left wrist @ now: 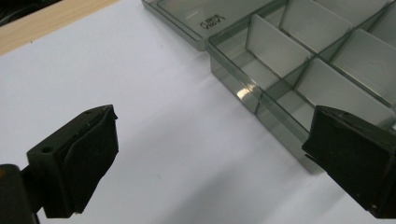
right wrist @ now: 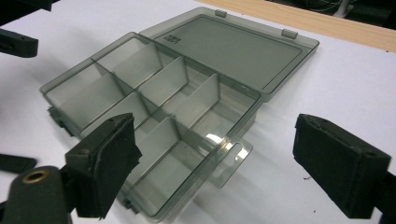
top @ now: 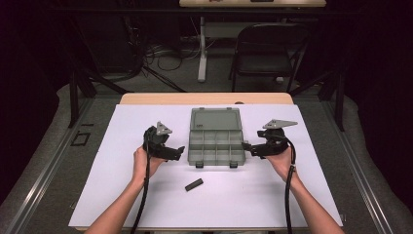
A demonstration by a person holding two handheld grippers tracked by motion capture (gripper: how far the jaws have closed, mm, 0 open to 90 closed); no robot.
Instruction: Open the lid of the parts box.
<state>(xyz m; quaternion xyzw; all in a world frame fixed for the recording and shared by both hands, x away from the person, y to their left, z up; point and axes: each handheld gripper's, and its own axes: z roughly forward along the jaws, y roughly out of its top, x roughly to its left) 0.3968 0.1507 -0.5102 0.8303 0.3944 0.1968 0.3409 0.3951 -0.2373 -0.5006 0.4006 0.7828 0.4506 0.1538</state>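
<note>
A clear grey compartment box (top: 215,146) lies in the middle of the white sheet, its lid (top: 215,119) folded flat open behind it and its several compartments empty. My left gripper (top: 176,152) is just left of the box, jaws open and pointing at its left wall. In the left gripper view the gripper (left wrist: 210,163) has bare sheet between its pads and the box (left wrist: 299,70) lies ahead to the right. My right gripper (top: 248,148) is at the box's right side, open. In the right gripper view the gripper (right wrist: 224,172) stands wide around the box's (right wrist: 154,93) near corner and hang tab without touching them.
A small black bar (top: 194,184) lies on the white sheet (top: 146,204) in front of the box. The wooden table edge (top: 204,99) runs along the back. A folding chair (top: 268,48) and cables stand on the floor beyond.
</note>
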